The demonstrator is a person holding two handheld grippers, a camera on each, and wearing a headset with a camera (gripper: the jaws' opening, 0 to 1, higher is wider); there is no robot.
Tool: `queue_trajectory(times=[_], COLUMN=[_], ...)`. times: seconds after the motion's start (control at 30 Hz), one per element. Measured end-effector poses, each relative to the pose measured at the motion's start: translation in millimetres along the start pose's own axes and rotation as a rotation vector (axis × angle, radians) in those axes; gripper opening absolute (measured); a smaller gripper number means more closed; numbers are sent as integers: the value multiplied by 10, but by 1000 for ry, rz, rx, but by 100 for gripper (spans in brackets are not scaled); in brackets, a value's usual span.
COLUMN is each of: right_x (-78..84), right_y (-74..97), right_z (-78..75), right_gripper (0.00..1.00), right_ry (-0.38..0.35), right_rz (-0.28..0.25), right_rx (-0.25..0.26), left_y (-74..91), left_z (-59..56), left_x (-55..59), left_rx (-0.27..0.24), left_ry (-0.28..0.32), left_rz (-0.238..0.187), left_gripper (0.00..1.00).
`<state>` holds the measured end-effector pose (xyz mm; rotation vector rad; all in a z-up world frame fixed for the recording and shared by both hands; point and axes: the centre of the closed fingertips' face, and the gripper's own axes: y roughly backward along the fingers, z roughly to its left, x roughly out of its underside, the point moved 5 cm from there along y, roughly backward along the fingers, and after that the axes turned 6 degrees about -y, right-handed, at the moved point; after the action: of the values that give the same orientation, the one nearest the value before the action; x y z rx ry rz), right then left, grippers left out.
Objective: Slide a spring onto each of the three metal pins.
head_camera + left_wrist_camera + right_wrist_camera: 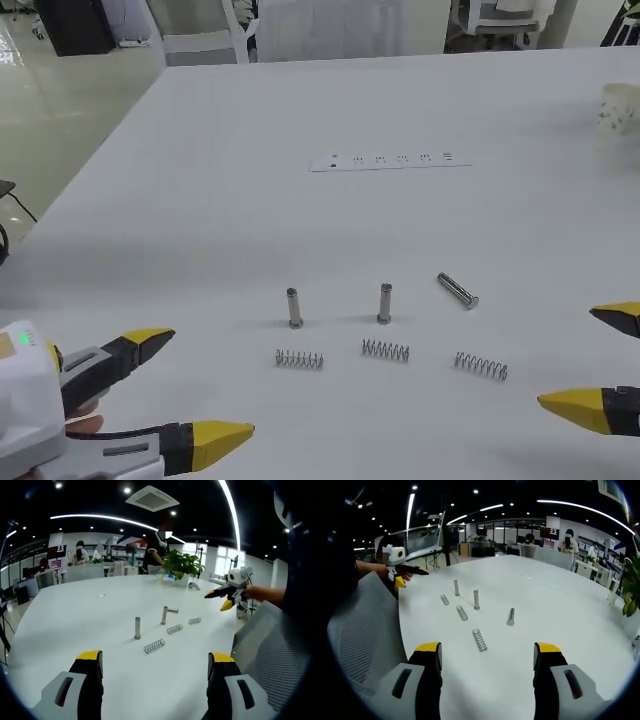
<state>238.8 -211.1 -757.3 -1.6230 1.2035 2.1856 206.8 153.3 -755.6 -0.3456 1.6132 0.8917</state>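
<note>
Three metal pins are on the white table (200, 220). The left pin (293, 308) and the middle pin (385, 303) stand upright, while the right pin (457, 290) lies on its side. In front of each pin a spring lies flat: left spring (299, 359), middle spring (385, 350), right spring (481, 366). My left gripper (190, 388) hovers open at the near left, short of the left spring (154, 646). At the right edge my right gripper (585, 358) is open too, with the right spring (479, 639) just ahead of its jaws. Neither gripper holds anything.
A white strip with sockets (390, 161) lies flat farther back on the table. A pale cup (620, 108) stands at the far right. Chairs (200, 45) line the far edge. A potted plant (182, 562) is at one end of the table, and a mesh chair back (355, 640) sits near me.
</note>
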Motion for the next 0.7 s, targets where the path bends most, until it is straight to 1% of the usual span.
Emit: queue_trajectory(times=[0.3, 0.53, 0.7], right_x=[4, -29, -70], right_y=[-15, -41, -86], right_z=[-10, -23, -47], right_gripper=[74, 74, 74], right_ry=[-2, 5, 10], right_rz=[-3, -2, -4], right_rx=[-3, -7, -13], left_y=[19, 59, 65], left_z=[4, 6, -9], left_x=[-16, -98, -133], left_rx=[-9, -20, -21], left_ry=[-1, 0, -8], left_rz=[-2, -29, -36], left_gripper=[83, 83, 83])
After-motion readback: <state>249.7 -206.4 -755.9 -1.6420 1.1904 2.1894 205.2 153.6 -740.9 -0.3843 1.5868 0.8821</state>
